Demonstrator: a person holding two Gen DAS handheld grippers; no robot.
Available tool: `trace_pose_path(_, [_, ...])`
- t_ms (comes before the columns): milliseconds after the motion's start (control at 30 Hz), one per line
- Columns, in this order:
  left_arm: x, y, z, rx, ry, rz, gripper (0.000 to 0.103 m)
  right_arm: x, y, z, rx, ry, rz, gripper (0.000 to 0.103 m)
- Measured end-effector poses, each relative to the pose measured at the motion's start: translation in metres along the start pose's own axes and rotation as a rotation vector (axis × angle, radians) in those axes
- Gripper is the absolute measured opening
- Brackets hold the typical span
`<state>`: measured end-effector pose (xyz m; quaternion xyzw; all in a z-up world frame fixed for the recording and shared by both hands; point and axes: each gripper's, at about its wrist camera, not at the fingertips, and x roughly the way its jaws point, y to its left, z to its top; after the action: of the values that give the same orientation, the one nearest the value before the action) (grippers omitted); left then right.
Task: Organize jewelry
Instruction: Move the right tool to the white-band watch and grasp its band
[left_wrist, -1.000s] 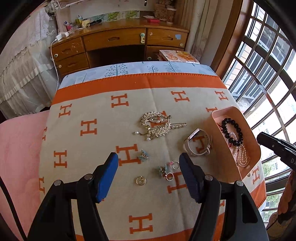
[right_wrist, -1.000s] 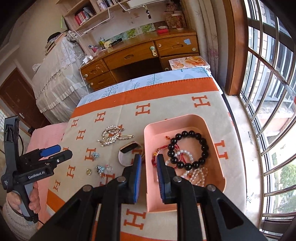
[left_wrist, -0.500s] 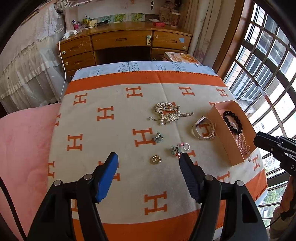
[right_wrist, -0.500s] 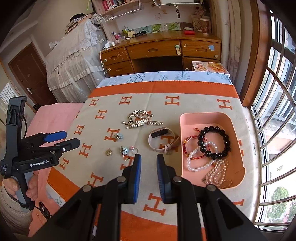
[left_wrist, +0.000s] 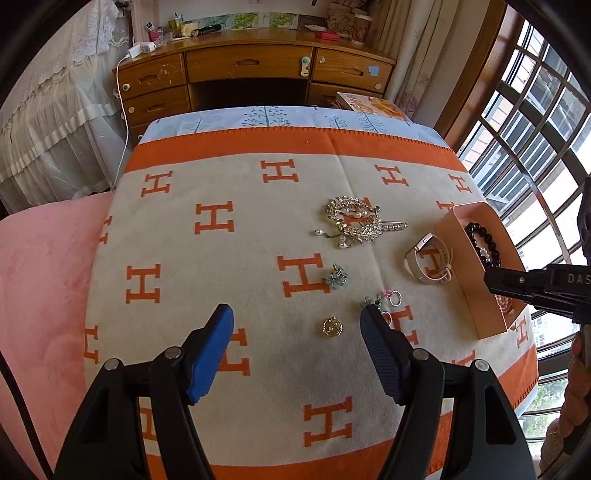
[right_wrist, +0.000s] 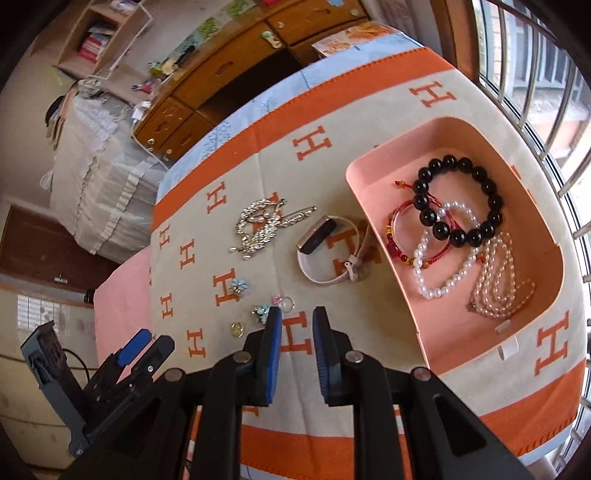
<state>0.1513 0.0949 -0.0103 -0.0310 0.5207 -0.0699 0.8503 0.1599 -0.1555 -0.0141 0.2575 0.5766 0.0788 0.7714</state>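
Both grippers hang over the surface, which is draped in a cream and orange blanket patterned with H letters. The left gripper has its jaws standing wide apart with nothing between them, poised above a small gold charm. The right gripper has its jaws drawn nearly together, only a narrow slit left, and they grip nothing. Loose on the blanket lie a sparkling rhinestone brooch, a pale pink watch, a little blue flower earring and a cluster of rings. At the window side sits the pink tray, just beside the watch; inside it are a black bead bracelet, a red cord bracelet, a white pearl bracelet and a pale pink bead strand.
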Motion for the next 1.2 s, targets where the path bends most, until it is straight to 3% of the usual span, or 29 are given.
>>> trace_pose_path(200, [0.018, 0.004, 0.003, -0.005, 0.016, -0.036, 0.069, 0.030, -0.006, 0.006, 0.115, 0.015, -0.072, 0.017])
trace_pose_path(500, [0.040, 0.024, 0.005, -0.043, 0.031, -0.091, 0.069, 0.046, -0.004, 0.008, 0.240, -0.080, -0.217, 0.017])
trace_pose_path(733, [0.053, 0.036, 0.007, -0.045, 0.037, -0.106, 0.069, 0.062, -0.008, 0.012, 0.307, -0.107, -0.299, 0.017])
trace_pose_path(967, [0.064, 0.034, 0.014, -0.029, 0.047, -0.123, 0.069, 0.071, -0.009, 0.018, 0.287, -0.150, -0.352, 0.017])
trace_pose_path(1100, [0.069, 0.025, 0.018, 0.007, 0.053, -0.120, 0.069, 0.075, -0.007, 0.020, 0.247, -0.150, -0.326, 0.017])
trace_pose_path(1200, [0.073, 0.015, 0.022, 0.042, 0.061, -0.112, 0.069, 0.077, -0.008, 0.021, 0.209, -0.146, -0.288, 0.011])
